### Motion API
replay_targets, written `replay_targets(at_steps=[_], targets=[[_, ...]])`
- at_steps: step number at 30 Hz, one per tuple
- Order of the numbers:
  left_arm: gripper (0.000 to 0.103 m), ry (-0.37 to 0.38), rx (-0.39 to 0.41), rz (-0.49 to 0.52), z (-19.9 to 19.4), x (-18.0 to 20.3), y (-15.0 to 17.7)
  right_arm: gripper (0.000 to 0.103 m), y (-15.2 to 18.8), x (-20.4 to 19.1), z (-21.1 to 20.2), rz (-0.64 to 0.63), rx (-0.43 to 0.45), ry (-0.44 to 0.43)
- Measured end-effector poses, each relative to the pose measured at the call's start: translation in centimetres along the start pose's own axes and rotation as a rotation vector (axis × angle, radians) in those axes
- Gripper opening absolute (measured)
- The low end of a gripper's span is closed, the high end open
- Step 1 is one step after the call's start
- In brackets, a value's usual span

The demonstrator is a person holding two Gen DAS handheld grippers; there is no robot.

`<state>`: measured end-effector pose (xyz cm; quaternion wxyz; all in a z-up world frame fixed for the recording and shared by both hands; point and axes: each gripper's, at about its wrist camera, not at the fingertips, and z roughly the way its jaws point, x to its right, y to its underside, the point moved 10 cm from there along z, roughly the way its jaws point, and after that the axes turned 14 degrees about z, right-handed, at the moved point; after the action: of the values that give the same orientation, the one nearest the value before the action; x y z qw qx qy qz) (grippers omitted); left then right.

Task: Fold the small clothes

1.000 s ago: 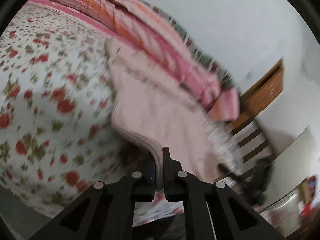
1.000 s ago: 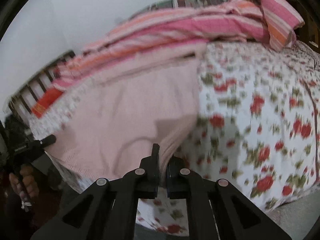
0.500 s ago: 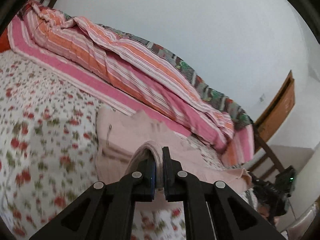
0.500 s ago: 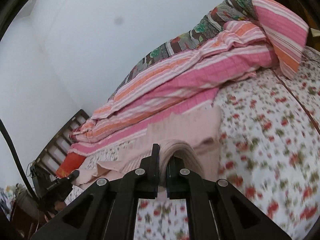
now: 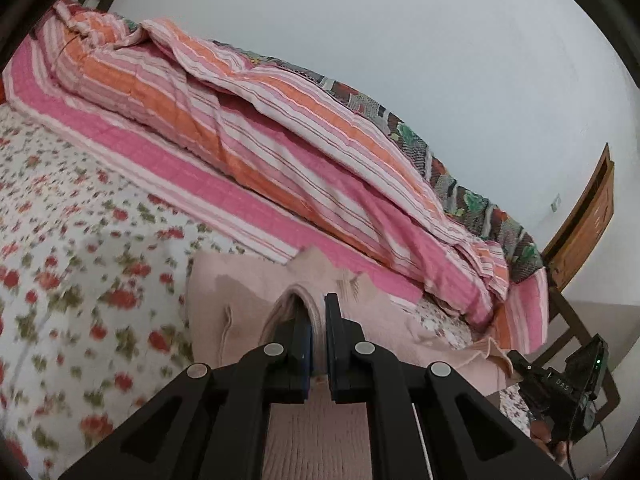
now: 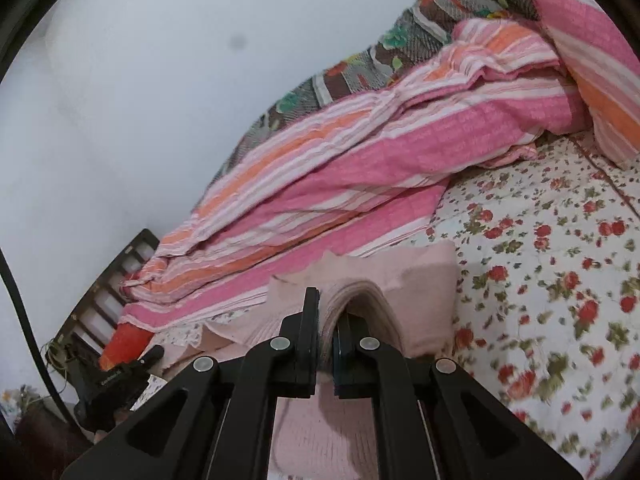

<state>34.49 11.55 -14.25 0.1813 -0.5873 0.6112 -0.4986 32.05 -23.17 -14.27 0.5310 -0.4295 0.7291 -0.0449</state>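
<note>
A pale pink knit garment point(image 5: 236, 292) lies on the floral bedsheet point(image 5: 80, 240); it also shows in the right wrist view point(image 6: 428, 280). My left gripper point(image 5: 316, 316) is shut on a folded-over edge of the garment, which arches up between the fingers. My right gripper point(image 6: 328, 312) is shut on another ribbed edge of the same garment. Both hold the cloth low over the part lying on the bed. The far end of the garment lies flat toward the striped quilt.
A pink and orange striped quilt point(image 5: 280, 152) is bunched along the wall side of the bed, also in the right wrist view point(image 6: 380, 168). A wooden headboard point(image 5: 588, 216) stands at right. A dark slatted frame point(image 6: 116, 280) and the other gripper point(image 6: 116, 380) show at left.
Both grippers have carried the garment's near edge up and forward over the rest of it, toward the quilt. The cloth lay spread and hanging off the bed edge before; now it is doubled over.
</note>
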Motion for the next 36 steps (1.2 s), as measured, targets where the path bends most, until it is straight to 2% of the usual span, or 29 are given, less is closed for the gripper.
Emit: replay_targets(at_steps=[7,11,12,13,14,16,18,21,28,32,36], targets=[[0.007,-0.058,-0.041,-0.018,5.4,-1.8,-1.7,0.005,-2.1,1.2,5.3,0.020,-0.033,0.084],[0.009,-0.091,-0.086,-0.056,8.5,-3.2,-1.3,0.006,-2.8,2.4,8.8,0.019,-0.045,0.137],[0.011,-0.093,-0.083,-0.072,9.3,-3.8,-1.0,0.008,-2.6,2.7,10.0,-0.017,-0.057,0.153],[0.023,-0.101,-0.076,-0.079,9.4,-4.2,-0.8,0.012,-2.4,2.9,10.6,-0.046,-0.057,0.172],[0.038,-0.117,-0.056,-0.085,9.5,-4.8,-0.3,0.031,-2.1,3.3,11.2,-0.083,-0.057,0.194],[0.049,-0.093,-0.035,-0.094,9.6,-5.2,0.4,0.052,-0.8,4.0,11.9,-0.138,-0.048,0.177],[0.049,-0.067,-0.026,-0.124,9.5,-5.5,0.5,0.052,0.0,4.2,12.4,-0.147,-0.078,0.188],[0.055,-0.077,-0.004,-0.118,9.3,-5.6,0.3,0.052,0.1,4.3,12.6,-0.165,-0.075,0.208],[0.056,-0.151,-0.052,-0.022,10.3,-4.5,0.7,0.052,0.6,5.5,13.4,-0.152,-0.105,0.266],[0.056,-0.158,-0.059,-0.022,10.6,-4.6,0.8,0.052,0.8,5.6,13.6,-0.175,-0.106,0.295],[0.056,-0.161,-0.061,-0.022,10.6,-4.7,0.9,0.052,0.7,5.7,13.6,-0.174,-0.107,0.289]])
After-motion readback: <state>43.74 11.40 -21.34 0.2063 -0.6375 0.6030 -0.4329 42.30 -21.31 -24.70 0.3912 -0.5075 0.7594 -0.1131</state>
